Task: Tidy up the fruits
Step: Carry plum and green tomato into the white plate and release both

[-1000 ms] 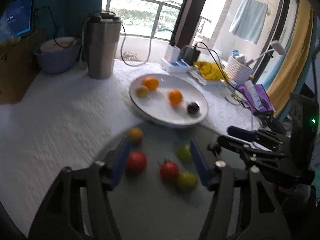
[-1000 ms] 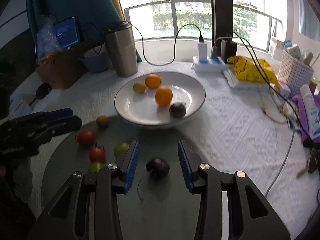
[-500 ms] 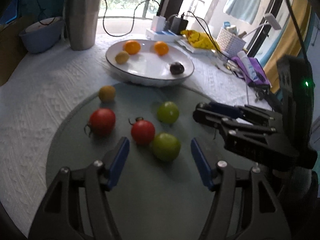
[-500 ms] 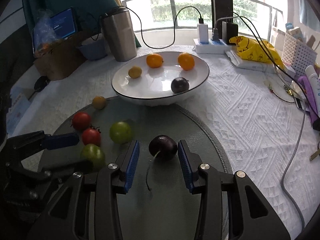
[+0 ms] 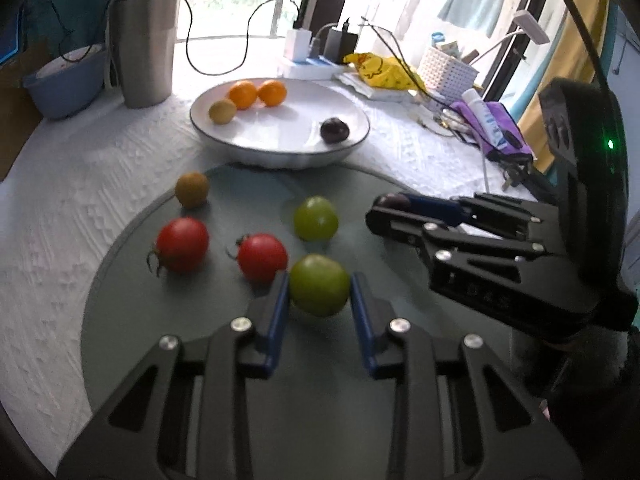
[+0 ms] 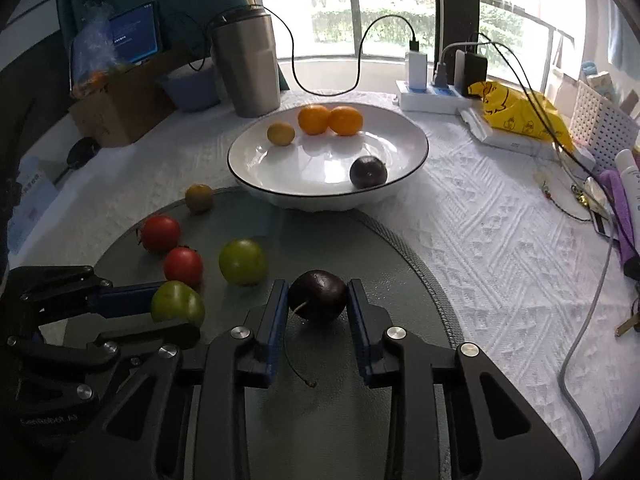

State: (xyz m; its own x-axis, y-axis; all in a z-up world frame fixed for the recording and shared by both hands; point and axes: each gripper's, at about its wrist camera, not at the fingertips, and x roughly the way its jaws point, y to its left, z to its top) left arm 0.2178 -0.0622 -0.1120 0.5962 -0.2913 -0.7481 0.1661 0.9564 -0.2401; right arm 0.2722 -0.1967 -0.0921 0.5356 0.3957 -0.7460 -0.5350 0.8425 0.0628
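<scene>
White tablecloth carries the bowl [image 6: 416, 148]; just before it, your left gripper [image 5: 320, 300] has just closed on a green tomato [image 5: 319, 285], your right gripper [image 6: 318, 300] on a dark plum [image 6: 318, 296], ready for lifting into it.

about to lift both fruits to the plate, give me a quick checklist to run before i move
1. Left tongs closed on the green tomato, blue pads against both its sides: ok. Their jaws have just been closing on it.
2. Right tongs closed on the dark plum, jaws just closed in: ok.
3. Grip firm enough to lift: cannot tell.
4. Neighbouring red tomato clear of the left pad: not ok, it sits right against it.
5. Free space in the white plate: ok, the middle is bare.
6. Path to the plate clear of the charger cable: ok, it hangs behind the plate.
</scene>
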